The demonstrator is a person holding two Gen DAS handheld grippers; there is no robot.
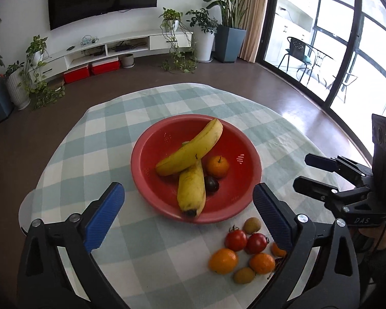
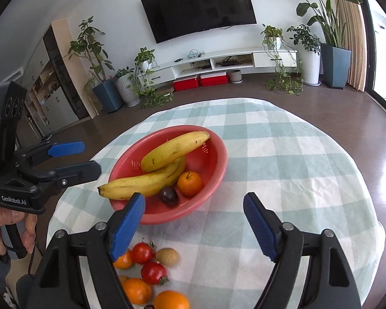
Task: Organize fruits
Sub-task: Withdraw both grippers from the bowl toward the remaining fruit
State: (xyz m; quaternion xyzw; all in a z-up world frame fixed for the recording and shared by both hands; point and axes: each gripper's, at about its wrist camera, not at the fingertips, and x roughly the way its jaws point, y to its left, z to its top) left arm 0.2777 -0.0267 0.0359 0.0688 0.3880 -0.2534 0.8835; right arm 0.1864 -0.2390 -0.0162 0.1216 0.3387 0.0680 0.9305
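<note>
Bowl: a red perforated bowl [image 1: 247, 193] stands on the bench [image 1: 146, 252], which is covered with a pale green checked cloth.
Fruit in bowl: two bananas [image 1: 193, 152] lie crossed, the upper one resting on the lower; a small orange [image 1: 217, 166] and a dark plum [image 1: 211, 184] sit just beside them.
Fruit on bench: near the bowl's near rim lies a loose cluster of two tomatoes [image 1: 235, 239], oranges [image 1: 223, 260] and two brownish-green kiwis [image 1: 252, 225], several touching one another.
Left hand-held gripper: the left hand-held gripper [image 1: 189, 212] hangs above the bench with its blue pads spread wide and nothing between them; the bowl's near rim lies between and just beyond the pads, and the loose fruit sits beside the right pad.
Right hand-held gripper: the right hand-held gripper [image 2: 194, 222] is likewise spread wide and empty; the bowl lies ahead to its left, the loose fruit under and near its left pad.
Pose: both point downward at a slant toward the bench, side by side, each visible in the other's view.
Hand: a person's hand [image 2: 2, 229] wraps the left handle at the left edge of the right wrist view.
</note>
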